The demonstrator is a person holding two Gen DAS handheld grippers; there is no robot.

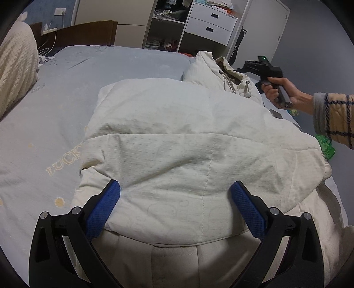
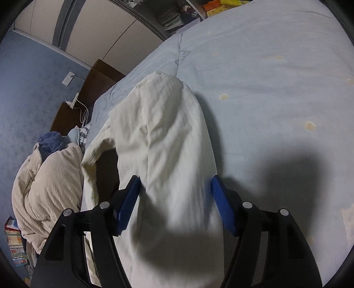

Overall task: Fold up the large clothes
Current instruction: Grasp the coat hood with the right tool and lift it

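- Left claw (image 1: 176,206) is spread wide, its blue pads (image 1: 104,210) set apart over the near hem of a cream padded jacket (image 1: 177,137); whether the pads touch the cloth cannot be told, and nothing is gripped between them.
- Right claw (image 2: 176,203) is likewise released, with a raised fold of the same cream jacket (image 2: 168,141) running up between its two blue pads (image 2: 223,208) and not pinched by them.
- From the left wrist view, the right claw's black body (image 1: 263,66) shows at the far right, held in a bare hand (image 1: 278,88) with a checked quilted sleeve (image 1: 334,119) behind it.
- That jacket lies spread on a bed with a pale blue cover (image 1: 55,106), its body toward the near side and its hood (image 1: 212,68) with drawcords (image 1: 227,82) at the far right.
- Beside the jacket on the left, the cover carries cream lettering (image 1: 64,159) that reads "LUCK" before the cloth hides the rest.
- At the far left a ribbed cream blanket (image 1: 15,71) is heaped against a dark brown headboard (image 1: 88,33).
- Beyond the bed stands an open wardrobe with shelves (image 1: 166,20) and white drawers (image 1: 212,24).
- Something green (image 1: 326,146) lies at the right edge of the bed, just beside the jacket; what it is cannot be made out.
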